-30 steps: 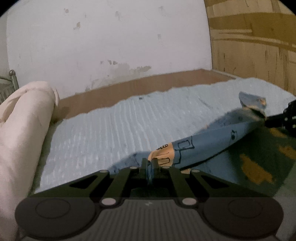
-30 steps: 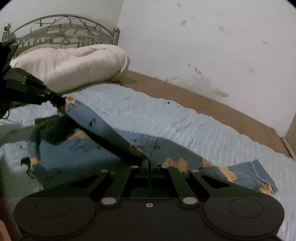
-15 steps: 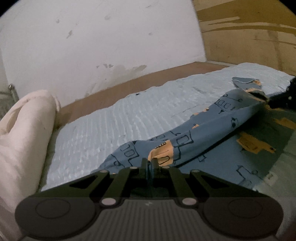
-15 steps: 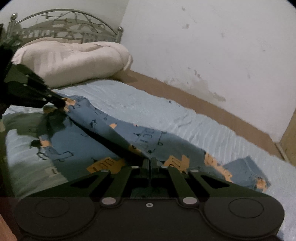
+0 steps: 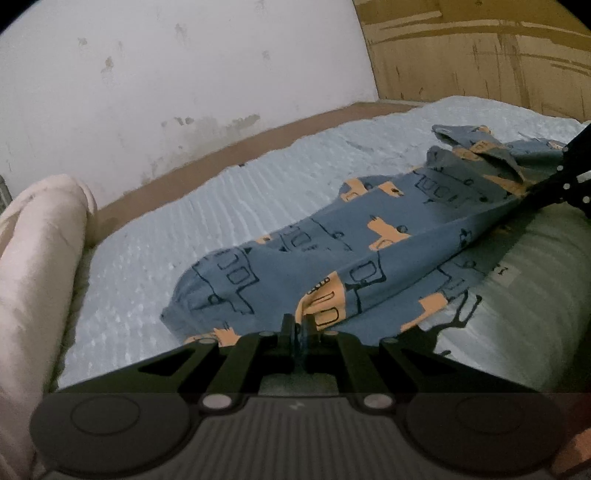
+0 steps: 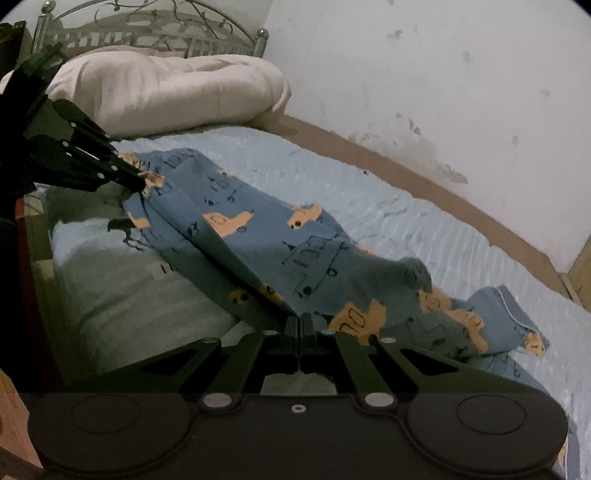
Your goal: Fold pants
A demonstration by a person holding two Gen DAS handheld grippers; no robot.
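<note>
Blue pants with orange vehicle prints lie on the light blue bed sheet. My left gripper is shut on an edge of the pants near the pillow end. My right gripper is shut on the pants at the other end; it also shows in the left wrist view. The left gripper shows in the right wrist view. The cloth between them is folded over on itself. A bunched part of the pants lies to the right.
A cream duvet lies at the head of the bed before a metal headboard. A white wall runs along the far side. A wooden panel stands at the foot. The near bed edge is by the left gripper.
Both grippers have carried the held edge of the pants down and towards the wall side. The cloth, taut in the air before, now lies broad and folded over on the bed.
</note>
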